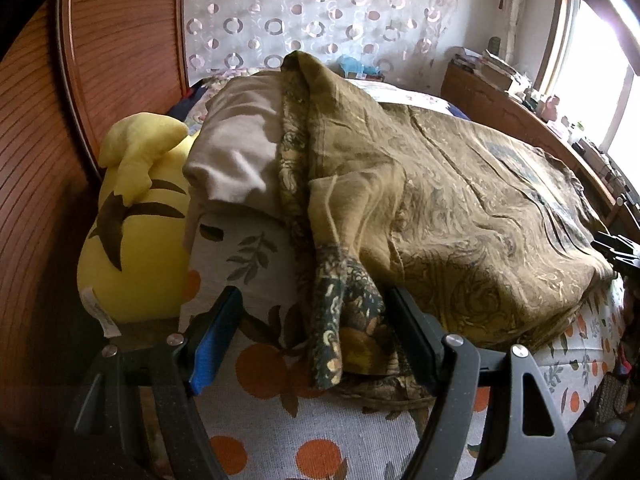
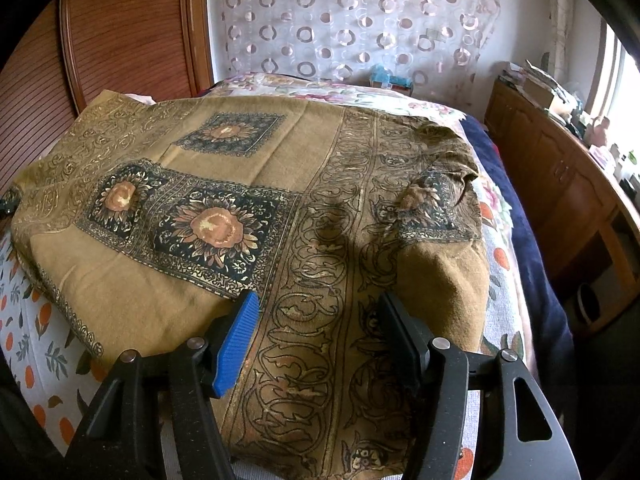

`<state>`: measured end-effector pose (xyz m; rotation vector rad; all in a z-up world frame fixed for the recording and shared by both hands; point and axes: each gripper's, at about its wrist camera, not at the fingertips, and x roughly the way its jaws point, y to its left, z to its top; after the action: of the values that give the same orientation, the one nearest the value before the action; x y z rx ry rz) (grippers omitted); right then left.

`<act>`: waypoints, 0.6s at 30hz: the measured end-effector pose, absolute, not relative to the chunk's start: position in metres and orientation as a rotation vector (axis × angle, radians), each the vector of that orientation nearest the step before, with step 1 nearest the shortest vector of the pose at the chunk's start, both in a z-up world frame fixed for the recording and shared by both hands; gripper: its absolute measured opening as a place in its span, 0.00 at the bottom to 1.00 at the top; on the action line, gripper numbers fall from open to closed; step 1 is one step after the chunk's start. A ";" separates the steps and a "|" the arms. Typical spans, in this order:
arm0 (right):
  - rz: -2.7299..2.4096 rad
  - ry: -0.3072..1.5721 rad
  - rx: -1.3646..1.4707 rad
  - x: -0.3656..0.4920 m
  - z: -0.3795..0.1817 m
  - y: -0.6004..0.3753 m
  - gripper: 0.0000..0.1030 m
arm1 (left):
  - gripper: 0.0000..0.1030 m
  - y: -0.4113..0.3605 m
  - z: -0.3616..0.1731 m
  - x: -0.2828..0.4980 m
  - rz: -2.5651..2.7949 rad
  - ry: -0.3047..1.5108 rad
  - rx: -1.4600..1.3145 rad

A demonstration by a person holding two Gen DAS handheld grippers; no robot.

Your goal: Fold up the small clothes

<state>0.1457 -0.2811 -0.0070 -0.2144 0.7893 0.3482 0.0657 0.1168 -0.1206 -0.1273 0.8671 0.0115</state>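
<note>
Item: olive patterned cloth (image 2: pixel 304 184), spread across the bed (image 2: pixel 36 320), 1 end bunched over a pillow (image 1: pixel 236 160) beside a yellow plush toy (image 1: pixel 132 240). We hold the left tool (image 1: pixel 316 320) wide around a hanging corner and the right tool (image 2: pixel 320 324) wide over the near edge, neither pinching; both seem placed to lift a fold.

One cloth (image 2: pixel 256 264), one plush toy (image 1: pixel 132 240)
</note>
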 end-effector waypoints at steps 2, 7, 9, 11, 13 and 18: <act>0.349 0.790 -0.215 0.146 -0.007 -0.282 0.62 | 0.55 0.114 -0.120 0.065 -0.026 0.860 -0.115; 0.349 0.790 -0.215 0.146 -0.007 -0.282 0.63 | 0.15 0.098 -0.119 0.063 -0.075 0.855 -0.056; 0.350 0.790 -0.215 0.146 -0.007 -0.282 0.63 | 0.09 0.095 -0.113 0.061 -0.083 0.824 -0.057; 0.350 0.790 -0.215 0.146 -0.007 -0.282 0.63 | 0.08 0.094 -0.102 0.058 -0.100 0.784 -0.087; 0.350 0.790 -0.215 0.146 -0.007 -0.282 0.63 | 0.08 0.087 -0.084 0.054 -0.110 0.729 -0.089; 0.351 0.790 -0.215 0.146 -0.007 -0.283 0.63 | 0.08 0.055 -0.046 0.048 -0.152 0.625 -0.035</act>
<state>0.1457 -0.2831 -0.0066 -0.2150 0.7898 0.3507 0.0479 0.0550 -0.0460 -0.0345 0.6249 -0.1523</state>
